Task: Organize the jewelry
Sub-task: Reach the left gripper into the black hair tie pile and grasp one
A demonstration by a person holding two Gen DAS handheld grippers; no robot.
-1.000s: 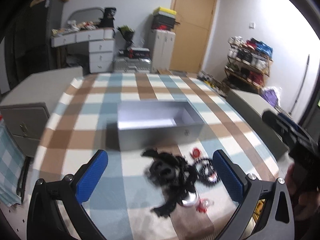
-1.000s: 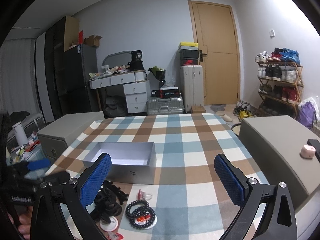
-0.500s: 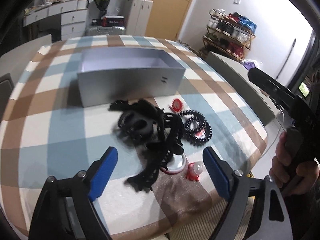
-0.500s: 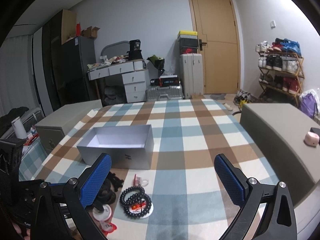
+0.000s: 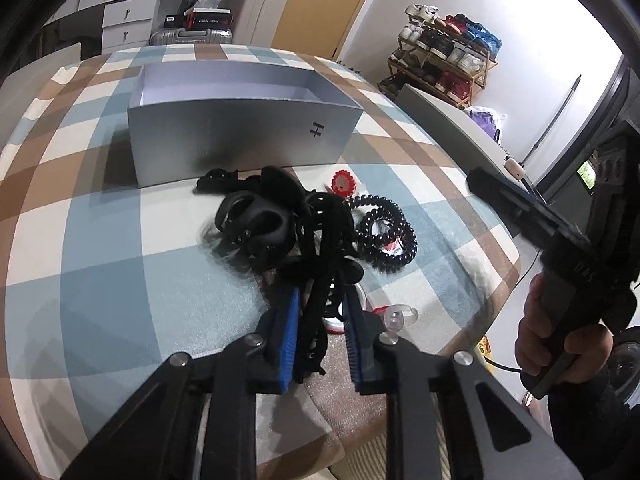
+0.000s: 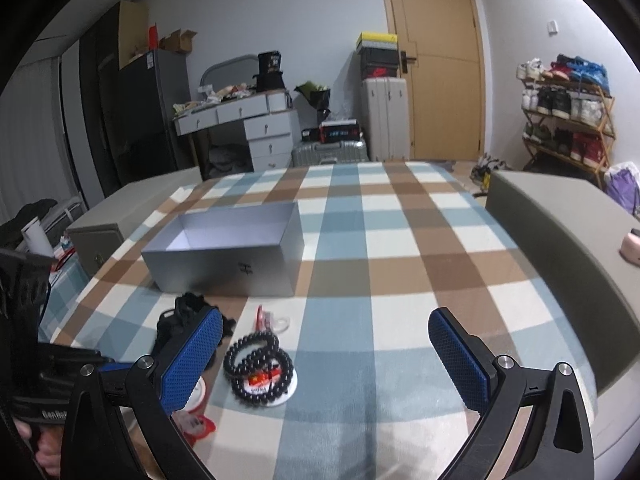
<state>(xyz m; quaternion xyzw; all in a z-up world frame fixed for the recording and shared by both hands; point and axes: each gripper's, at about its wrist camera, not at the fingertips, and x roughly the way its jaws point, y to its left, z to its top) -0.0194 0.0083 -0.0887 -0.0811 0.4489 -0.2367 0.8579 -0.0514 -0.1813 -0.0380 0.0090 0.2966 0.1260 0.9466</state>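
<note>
A grey open box [image 5: 244, 136] stands on the checked tablecloth; it also shows in the right wrist view [image 6: 228, 256]. In front of it lies a black pile of hair ties and clips [image 5: 264, 220], a black bead bracelet [image 5: 386, 236] and a red round piece [image 5: 344, 182]. My left gripper [image 5: 322, 320] is shut on a long black hair clip [image 5: 320, 304] at the pile's near end. My right gripper [image 6: 324, 356] is open and empty above the cloth, right of the bead bracelet [image 6: 258, 364].
A clear ring with a red tag [image 6: 274, 320] lies near the box. A white and red disc [image 5: 340, 320] lies under the clip. A grey bench [image 6: 560, 232] runs along the table's right side. Drawers, suitcases and a shoe rack stand behind.
My left gripper has moved down and forward onto the black pile and closed on the long hair clip. My right gripper stays open and has shifted slightly.
</note>
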